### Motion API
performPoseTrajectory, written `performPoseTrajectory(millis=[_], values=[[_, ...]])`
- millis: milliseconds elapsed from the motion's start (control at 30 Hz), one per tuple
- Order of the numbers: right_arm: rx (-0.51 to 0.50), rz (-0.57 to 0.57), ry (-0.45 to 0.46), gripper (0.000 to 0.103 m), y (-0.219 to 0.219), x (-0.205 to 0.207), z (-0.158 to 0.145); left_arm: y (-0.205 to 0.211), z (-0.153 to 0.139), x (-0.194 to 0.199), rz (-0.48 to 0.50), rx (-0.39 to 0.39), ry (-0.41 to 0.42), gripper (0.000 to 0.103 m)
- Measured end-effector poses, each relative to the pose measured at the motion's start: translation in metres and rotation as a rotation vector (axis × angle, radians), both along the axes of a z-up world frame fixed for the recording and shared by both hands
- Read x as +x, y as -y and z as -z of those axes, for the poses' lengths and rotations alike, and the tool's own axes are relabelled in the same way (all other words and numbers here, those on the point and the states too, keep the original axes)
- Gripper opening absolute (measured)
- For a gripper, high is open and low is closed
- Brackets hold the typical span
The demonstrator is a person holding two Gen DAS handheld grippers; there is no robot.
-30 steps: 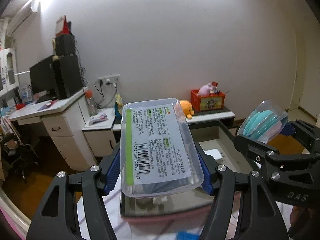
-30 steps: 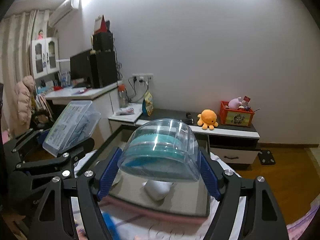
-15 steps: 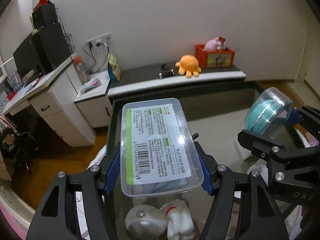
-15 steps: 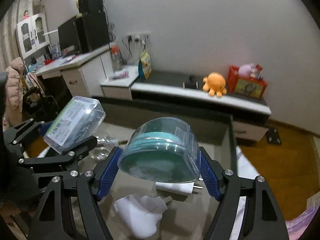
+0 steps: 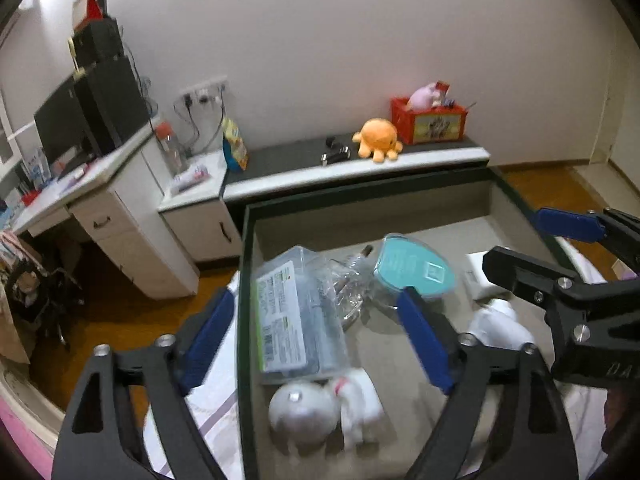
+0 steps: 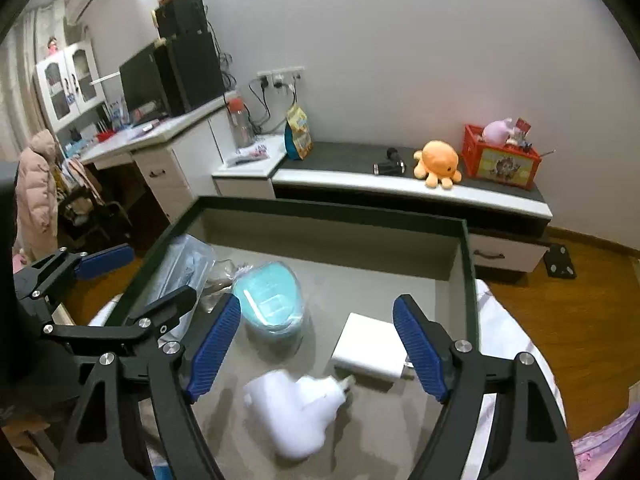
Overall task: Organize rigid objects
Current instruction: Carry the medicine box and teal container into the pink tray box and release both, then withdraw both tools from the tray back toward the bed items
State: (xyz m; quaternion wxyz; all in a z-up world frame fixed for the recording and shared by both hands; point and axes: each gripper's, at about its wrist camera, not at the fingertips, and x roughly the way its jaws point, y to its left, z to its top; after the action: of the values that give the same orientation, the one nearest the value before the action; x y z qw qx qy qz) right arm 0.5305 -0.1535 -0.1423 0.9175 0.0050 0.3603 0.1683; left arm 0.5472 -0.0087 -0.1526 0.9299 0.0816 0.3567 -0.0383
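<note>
A clear rectangular box with a printed label (image 5: 296, 320) lies inside the dark-rimmed storage box (image 5: 242, 280), against its left wall. My left gripper (image 5: 314, 338) hangs above it. Its jaws are opening, and the blue pads (image 5: 204, 336) stand well clear of the box's sides. A round clear container with teal contents (image 6: 272, 300) rests on the storage box floor (image 6: 360, 280). My right gripper (image 6: 318, 346) is over the floor just right of it. Those jaws are opening too, with nothing pressed between the pads (image 6: 420, 348).
A crumpled clear bag (image 5: 348, 288) lies between the two containers. A white flat adapter (image 6: 372, 344), a white plug (image 6: 296, 408) and a white round item (image 5: 304, 404) lie on the floor nearer me. Behind stands a low cabinet (image 6: 400, 184) with an orange plush toy (image 6: 438, 162).
Both grippers have let go. The labelled box and the teal container, held up between the pads before, now lie in the storage box. Both views have tipped down toward it.
</note>
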Motion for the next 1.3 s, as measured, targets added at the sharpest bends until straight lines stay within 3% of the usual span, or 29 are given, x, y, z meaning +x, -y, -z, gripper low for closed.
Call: performPoseTrajectory(millis=[33, 167, 367, 433, 467, 500, 567, 900, 1100, 1300], values=[[0.009, -0.005, 0.017, 0.082, -0.001, -0.009, -0.006, -0.001, -0.01, -0.015, 0.002, -0.006, 0.039, 0.099], [0.034, -0.03, 0.114, 0.082, -0.005, -0.057, -0.037, 0.001, -0.039, -0.066, 0.011, -0.018, 0.146, 0.103], [0.028, -0.007, 0.329, 0.083, -0.004, -0.163, -0.076, -0.007, -0.072, -0.152, -0.043, -0.04, 0.314, 0.103], [0.0, 0.018, 0.37, 0.087, -0.003, -0.187, -0.081, -0.012, -0.077, -0.178, -0.075, -0.056, 0.34, 0.103], [-0.011, 0.029, 0.388, 0.099, -0.003, -0.199, -0.083, -0.014, -0.079, -0.192, -0.085, -0.069, 0.364, 0.103], [-0.028, 0.046, 0.428, 0.103, -0.003, -0.218, -0.084, -0.017, -0.081, -0.209, -0.103, -0.08, 0.387, 0.103], [-0.047, 0.062, 0.464, 0.103, -0.002, -0.242, -0.085, -0.018, -0.083, -0.231, -0.101, -0.089, 0.394, 0.103], [0.001, 0.114, 0.515, 0.103, 0.011, -0.311, -0.071, -0.013, -0.074, -0.311, -0.048, -0.154, 0.435, 0.103], [0.026, 0.138, 0.516, 0.103, 0.021, -0.335, -0.06, -0.003, -0.07, -0.334, -0.04, -0.117, 0.485, 0.103], [-0.003, 0.157, 0.523, 0.103, 0.022, -0.346, -0.058, 0.0, -0.067, -0.338, -0.033, -0.12, 0.468, 0.103]])
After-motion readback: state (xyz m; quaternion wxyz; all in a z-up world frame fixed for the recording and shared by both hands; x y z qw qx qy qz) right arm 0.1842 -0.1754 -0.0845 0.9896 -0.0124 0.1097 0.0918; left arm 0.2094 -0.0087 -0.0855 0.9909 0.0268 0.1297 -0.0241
